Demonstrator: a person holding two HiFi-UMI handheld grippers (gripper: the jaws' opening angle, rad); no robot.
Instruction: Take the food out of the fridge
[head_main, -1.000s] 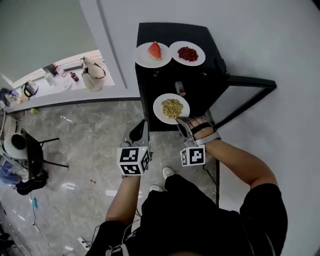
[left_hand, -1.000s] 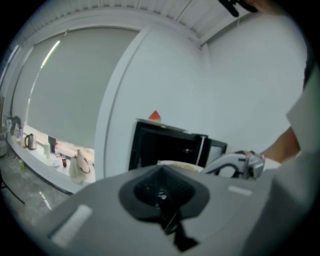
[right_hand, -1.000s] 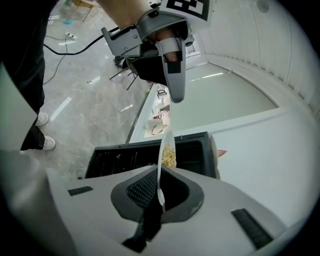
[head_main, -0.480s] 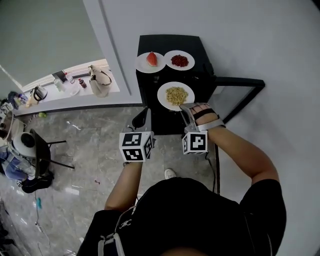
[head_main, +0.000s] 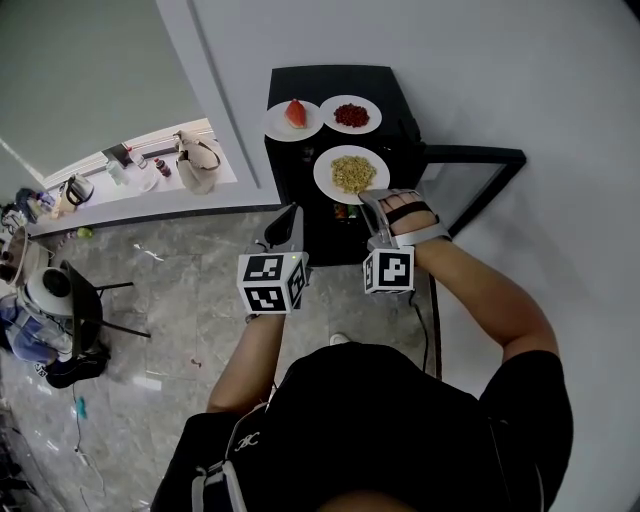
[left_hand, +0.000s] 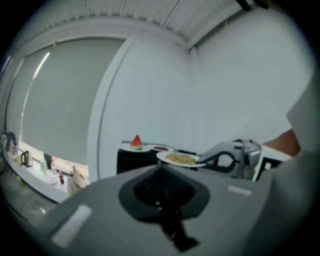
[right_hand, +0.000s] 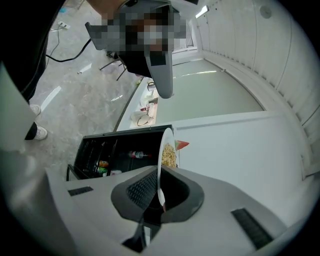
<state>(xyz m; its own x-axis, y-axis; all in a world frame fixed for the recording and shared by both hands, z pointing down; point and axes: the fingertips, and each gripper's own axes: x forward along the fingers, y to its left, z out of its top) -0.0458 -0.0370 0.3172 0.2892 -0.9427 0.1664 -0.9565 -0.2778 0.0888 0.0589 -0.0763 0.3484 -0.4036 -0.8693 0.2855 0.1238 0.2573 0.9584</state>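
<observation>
A white plate of yellow food (head_main: 351, 173) hangs in front of the black fridge (head_main: 400, 95), at about the height of its top. My right gripper (head_main: 371, 198) is shut on the plate's near rim; in the right gripper view the plate (right_hand: 165, 152) stands edge-on between the right gripper's (right_hand: 160, 199) jaws. My left gripper (head_main: 286, 222) is shut and empty, left of the plate and apart from it. On the fridge top sit a plate with a watermelon slice (head_main: 294, 118) and a plate of red food (head_main: 351, 114). The left gripper view shows the held plate (left_hand: 181, 159) and the watermelon (left_hand: 136, 142).
The fridge door (head_main: 478, 170) stands open to the right. Inside the fridge, bottles and cans (right_hand: 102, 163) lie on shelves. At the left runs a window ledge (head_main: 125, 180) with a bag, a kettle and small bottles. A chair (head_main: 85, 305) stands on the marble floor.
Both grippers have risen. The plate of yellow food has come up with the right gripper, from in front of the fridge's opening to near the two plates on top.
</observation>
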